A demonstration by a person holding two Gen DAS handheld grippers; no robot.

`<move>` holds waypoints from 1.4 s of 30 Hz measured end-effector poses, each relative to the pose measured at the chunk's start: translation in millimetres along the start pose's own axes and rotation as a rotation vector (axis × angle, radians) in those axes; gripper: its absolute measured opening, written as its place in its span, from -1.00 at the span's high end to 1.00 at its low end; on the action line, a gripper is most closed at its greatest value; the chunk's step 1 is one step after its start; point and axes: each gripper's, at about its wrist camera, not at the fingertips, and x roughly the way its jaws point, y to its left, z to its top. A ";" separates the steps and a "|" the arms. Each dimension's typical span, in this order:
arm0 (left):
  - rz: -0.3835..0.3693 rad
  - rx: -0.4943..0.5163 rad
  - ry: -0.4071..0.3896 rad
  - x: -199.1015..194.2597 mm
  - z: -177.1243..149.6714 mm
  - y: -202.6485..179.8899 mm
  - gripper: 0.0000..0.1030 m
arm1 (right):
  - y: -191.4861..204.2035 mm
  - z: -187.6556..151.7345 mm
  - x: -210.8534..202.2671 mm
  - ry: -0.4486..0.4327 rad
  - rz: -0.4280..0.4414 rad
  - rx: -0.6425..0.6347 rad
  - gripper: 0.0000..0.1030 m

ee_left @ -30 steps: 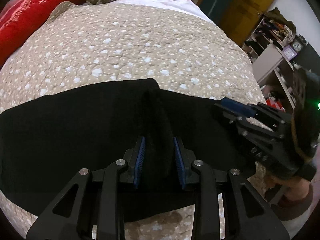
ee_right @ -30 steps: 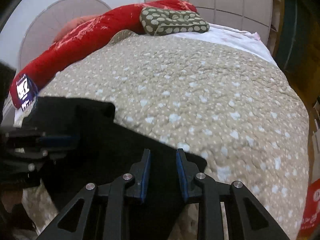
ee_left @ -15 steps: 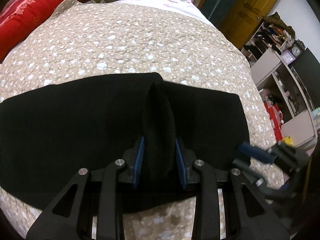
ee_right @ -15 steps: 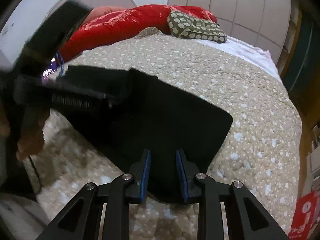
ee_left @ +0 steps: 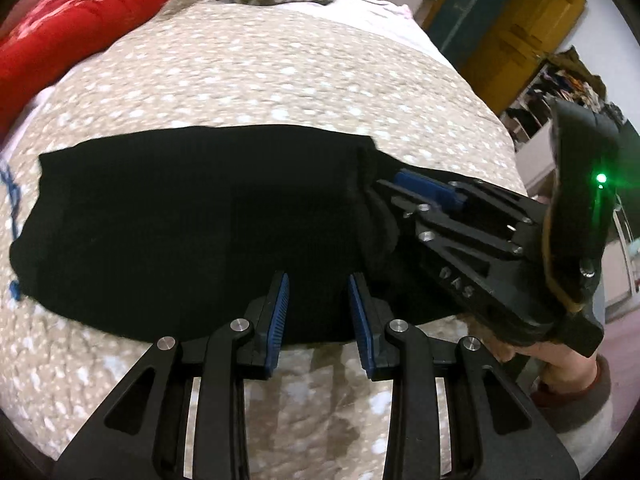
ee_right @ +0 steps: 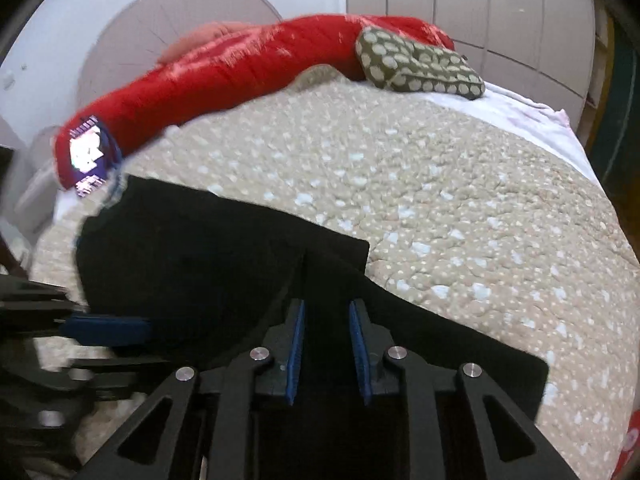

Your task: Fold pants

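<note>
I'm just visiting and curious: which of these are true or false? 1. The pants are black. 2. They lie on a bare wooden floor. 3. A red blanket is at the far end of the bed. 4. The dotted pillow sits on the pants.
1. True: the pants are black.
2. False: they lie on a beige speckled quilt covering a bed.
3. True: the red blanket lies at the far end.
4. False: the pillow is beside the blanket, well apart from the pants.
</note>
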 end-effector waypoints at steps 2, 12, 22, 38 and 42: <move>-0.002 -0.017 0.000 -1.1 -0.1 6.4 0.42 | -0.4 2.4 -6.3 -0.006 -0.003 0.014 0.58; 0.010 -0.041 -0.016 -6.7 -2.9 9.8 0.42 | 9.9 -26.7 -40.9 -0.008 0.046 0.009 0.58; 0.028 -0.050 -0.018 -7.9 -1.5 11.9 0.42 | 13.5 -26.4 -44.9 -0.009 0.037 0.014 0.58; 0.002 -0.106 -0.034 -12.9 -1.0 23.5 -0.02 | -4.9 -9.0 -33.3 -0.030 0.068 0.126 0.56; 0.001 -0.123 -0.034 -13.2 -2.2 28.0 -0.02 | 3.7 -5.1 -19.7 -0.015 0.114 0.120 0.56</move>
